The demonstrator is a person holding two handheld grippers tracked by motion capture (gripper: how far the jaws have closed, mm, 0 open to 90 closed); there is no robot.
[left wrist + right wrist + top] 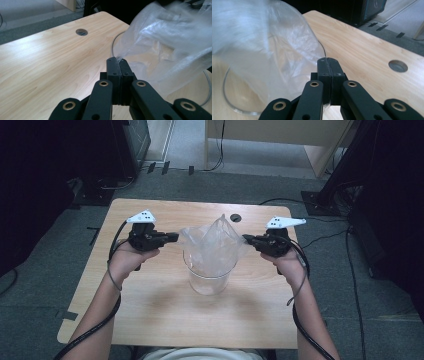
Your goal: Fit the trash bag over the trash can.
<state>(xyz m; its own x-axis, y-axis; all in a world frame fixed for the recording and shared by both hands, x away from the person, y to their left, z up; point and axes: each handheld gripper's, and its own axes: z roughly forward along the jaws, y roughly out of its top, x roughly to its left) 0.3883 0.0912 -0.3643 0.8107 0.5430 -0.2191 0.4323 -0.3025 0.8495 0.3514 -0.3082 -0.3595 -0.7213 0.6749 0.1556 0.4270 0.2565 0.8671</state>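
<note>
A clear plastic bag point(214, 242) hangs stretched over a clear round container point(209, 279) at the middle of the wooden table point(150, 315). My left gripper point(175, 237) is shut on the bag's left edge, and my right gripper point(246, 239) is shut on its right edge. In the left gripper view the closed gripper point(118, 60) pinches the film of the bag point(170, 42), with the container's rim point(113, 45) beneath. In the right gripper view the gripper point(328, 60) clamps the bag point(262, 50) above the container's rim point(232, 106).
A round cable hole point(235, 218) sits near the table's far edge. Beyond the table lie grey carpet, cables, dark equipment stands point(330, 190) and a light wooden cabinet point(280, 135). The person's forearms come in from the bottom.
</note>
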